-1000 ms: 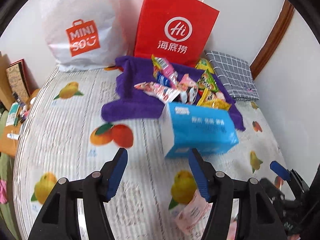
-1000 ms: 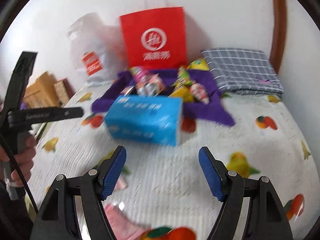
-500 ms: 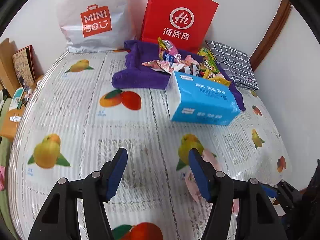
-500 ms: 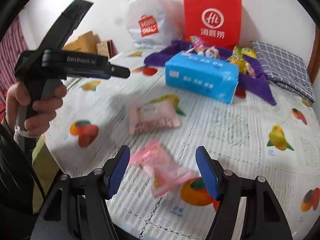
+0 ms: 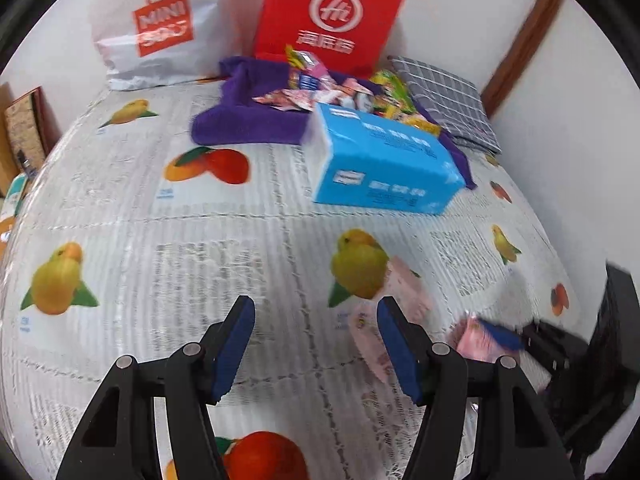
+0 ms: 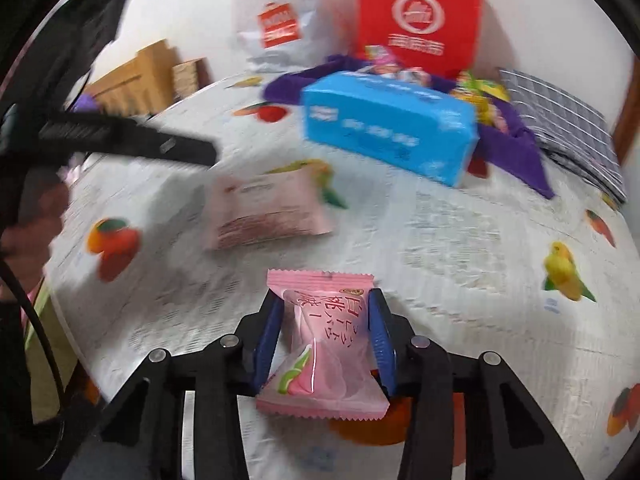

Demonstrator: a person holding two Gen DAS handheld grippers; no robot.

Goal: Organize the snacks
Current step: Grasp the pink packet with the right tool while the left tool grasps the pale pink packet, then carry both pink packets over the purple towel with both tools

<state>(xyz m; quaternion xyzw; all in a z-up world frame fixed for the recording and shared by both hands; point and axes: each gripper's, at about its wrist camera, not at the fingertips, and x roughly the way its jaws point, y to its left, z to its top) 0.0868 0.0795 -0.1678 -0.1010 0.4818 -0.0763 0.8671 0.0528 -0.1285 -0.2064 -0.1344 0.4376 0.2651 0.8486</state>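
Observation:
A bright pink snack packet (image 6: 324, 344) lies on the fruit-print bedspread (image 6: 460, 240), pinched at its waist between the blue pads of my right gripper (image 6: 326, 336), whose jaws are closing on it. A paler pink packet (image 6: 268, 208) lies flat further ahead. In the left wrist view that pale packet (image 5: 400, 292) sits just right of my left gripper (image 5: 316, 344), which is open with nothing between its fingers. A pile of mixed snacks (image 5: 340, 92) rests on a purple cloth (image 5: 248, 120) at the back.
A blue tissue pack (image 5: 384, 164) lies in front of the purple cloth. A red paper bag (image 5: 332, 16) and a white plastic bag (image 5: 160, 28) lean on the wall. A grey checked cloth (image 5: 448, 96) lies at the back right. A hand (image 6: 36, 216) holds the left gripper.
My right gripper has dropped onto the bright pink packet and its jaws have narrowed around it. The left gripper has drawn back and lower, bringing the pale packet beside its right finger.

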